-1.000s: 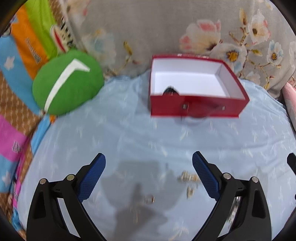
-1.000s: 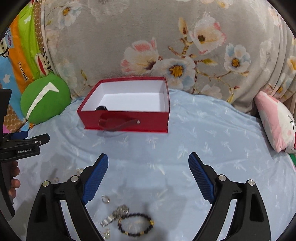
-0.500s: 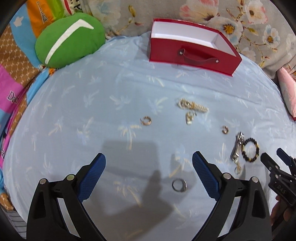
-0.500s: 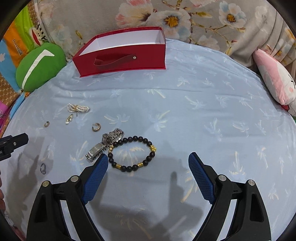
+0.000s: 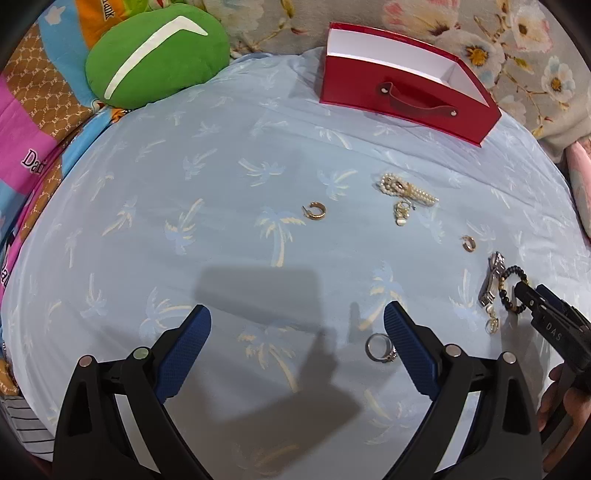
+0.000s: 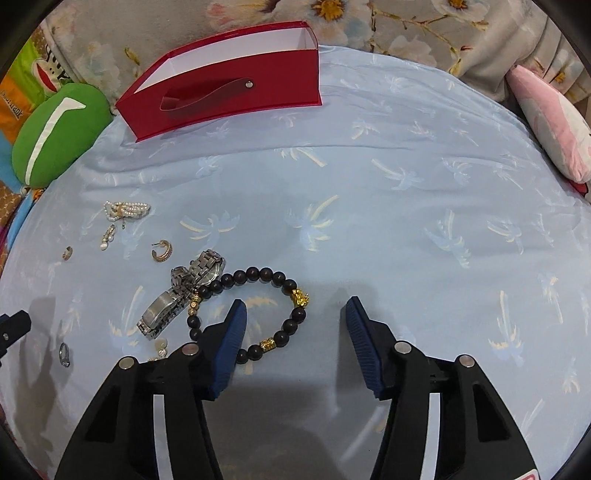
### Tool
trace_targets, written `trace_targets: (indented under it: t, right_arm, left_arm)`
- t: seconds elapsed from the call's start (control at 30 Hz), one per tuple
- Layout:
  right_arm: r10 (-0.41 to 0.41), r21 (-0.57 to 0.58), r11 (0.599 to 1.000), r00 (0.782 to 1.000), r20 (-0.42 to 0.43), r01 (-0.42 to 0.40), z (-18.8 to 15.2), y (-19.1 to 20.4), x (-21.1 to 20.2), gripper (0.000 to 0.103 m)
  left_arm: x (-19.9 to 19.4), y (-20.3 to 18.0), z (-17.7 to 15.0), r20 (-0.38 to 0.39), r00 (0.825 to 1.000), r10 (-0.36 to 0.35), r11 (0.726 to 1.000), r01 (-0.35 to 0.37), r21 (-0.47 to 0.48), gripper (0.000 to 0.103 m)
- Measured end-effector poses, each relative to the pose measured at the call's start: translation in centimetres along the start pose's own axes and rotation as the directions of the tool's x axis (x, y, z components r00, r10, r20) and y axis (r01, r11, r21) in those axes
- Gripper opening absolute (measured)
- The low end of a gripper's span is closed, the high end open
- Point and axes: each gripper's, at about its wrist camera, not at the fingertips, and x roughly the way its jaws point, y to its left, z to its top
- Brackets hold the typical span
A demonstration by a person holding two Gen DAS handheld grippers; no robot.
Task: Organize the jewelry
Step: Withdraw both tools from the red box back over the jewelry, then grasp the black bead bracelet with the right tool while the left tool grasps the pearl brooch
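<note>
Jewelry lies scattered on a light blue palm-print sheet (image 5: 258, 155). My right gripper (image 6: 295, 321) is open, low over a black bead bracelet with gold charms (image 6: 255, 275); its left finger rests inside the loop. A silver watch (image 6: 181, 295) lies beside the bracelet. My left gripper (image 5: 295, 332) is open and empty, with a silver ring (image 5: 378, 347) by its right finger. A pearl bracelet (image 5: 406, 188), a gold hoop earring (image 5: 314, 211) and a second hoop (image 5: 468, 243) lie farther out. The open red box (image 5: 399, 98) stands at the back; its inside is mostly hidden.
A green round cushion (image 5: 155, 55) sits at the back left, with patterned bedding (image 5: 33, 110) along the left edge. A floral grey blanket (image 6: 406, 29) runs behind the box. A pink plush pillow (image 6: 550, 118) lies at the right edge.
Both grippers pulled back from the box and tilted down toward the sheet. The right gripper has dropped closer to the bead bracelet and narrowed. The left now has the silver ring by its right finger.
</note>
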Motion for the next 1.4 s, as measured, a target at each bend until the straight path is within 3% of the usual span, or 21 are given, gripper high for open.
trace_targets:
  t: [0.23, 0.3, 0.4, 0.7, 0.93, 1.4]
  right_arm:
    - [0.0, -0.038, 0.999, 1.0, 0.006, 0.0, 0.0, 0.6, 0.0, 0.031]
    - [0.005, -0.037, 0.999, 1.0, 0.004, -0.004, 0.0, 0.5, 0.0, 0.019]
    - [0.016, -0.034, 0.999, 1.0, -0.004, -0.016, 0.0, 0.3, 0.0, 0.01]
    - [0.031, 0.013, 0.999, 0.999, -0.01, -0.031, -0.3, -0.7, -0.7, 0.007]
    - [0.039, 0.035, 0.999, 0.999, -0.012, -0.039, -0.6, -1.4, -1.2, 0.007]
    - [0.063, 0.047, 0.997, 0.998, -0.031, -0.061, -0.8, -1.6, -0.9, 0.007]
  left_arm:
    - [0.7, 1.6, 0.8, 0.002, 1.0, -0.005, 0.999, 0.005, -0.053, 0.092]
    - [0.9, 1.9, 1.1, 0.002, 1.0, 0.0, 0.998, 0.0, -0.061, 0.092]
    - [1.5, 2.2, 1.6, -0.011, 1.0, -0.014, 0.997, 0.013, -0.079, 0.092]
    - [1.5, 0.5, 3.6, 0.027, 0.999, -0.029, 0.998, 0.031, -0.048, 0.092]
    - [2.4, -3.5, 6.3, 0.046, 0.995, -0.086, 0.996, 0.085, 0.018, 0.092]
    - [8.1, -8.4, 10.0, -0.011, 0.985, -0.173, 0.984, 0.173, 0.041, 0.085]
